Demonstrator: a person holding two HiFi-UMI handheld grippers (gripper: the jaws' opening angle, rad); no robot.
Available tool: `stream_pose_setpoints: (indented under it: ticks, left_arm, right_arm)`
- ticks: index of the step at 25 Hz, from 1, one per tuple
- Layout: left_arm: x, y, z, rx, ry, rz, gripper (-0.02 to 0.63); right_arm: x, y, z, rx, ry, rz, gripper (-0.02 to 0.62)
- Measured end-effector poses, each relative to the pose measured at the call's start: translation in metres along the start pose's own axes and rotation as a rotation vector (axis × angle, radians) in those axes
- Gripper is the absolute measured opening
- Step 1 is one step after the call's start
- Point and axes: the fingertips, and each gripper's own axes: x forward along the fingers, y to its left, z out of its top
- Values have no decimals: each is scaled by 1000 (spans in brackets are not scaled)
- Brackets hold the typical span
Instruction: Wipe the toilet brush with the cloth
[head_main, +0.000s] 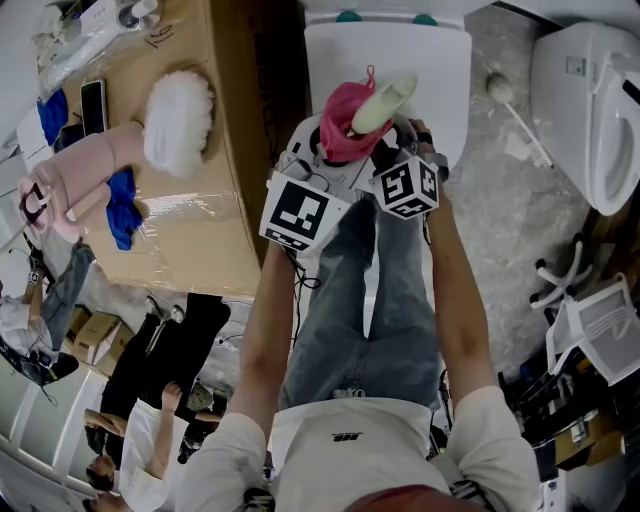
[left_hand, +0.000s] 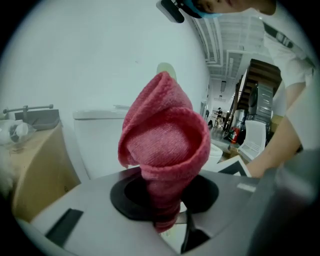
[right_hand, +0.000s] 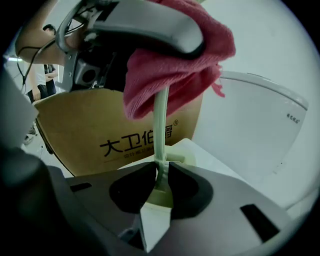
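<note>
Jeans-clad legs (head_main: 370, 300) and two bare forearms (head_main: 262, 330) fill the foreground, each hand carrying a gripper over a white toilet (head_main: 400, 50). On the right gripper (right_hand: 161, 172) the jaws pinch the thin pale-green stem of the toilet brush (right_hand: 160, 120), which rises tilted out of them. On the left gripper (left_hand: 167, 217) the jaws are clamped on the lower folds of a pink cloth (left_hand: 165, 150). That cloth is bunched round the brush's upper stem, with the pale brush end poking out above it. Off to the right, well apart, stands a second toilet (head_main: 590, 110).
</note>
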Motion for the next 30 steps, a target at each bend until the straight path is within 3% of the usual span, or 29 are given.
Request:
stream_pose_setpoints:
  ticks: [12,22,30]
  left_arm:
    - [-20,1,83,10,-143,-23,159]
    - [-36,1,119,-49,-250,-2,184]
    - [-70,2,141,-44,-314,44,184]
  right_arm:
    - [1,1,0,7,8,-5,74]
    - [0,0,0,11,4,-10,77]
    - [1,1,0,31,24,13,80]
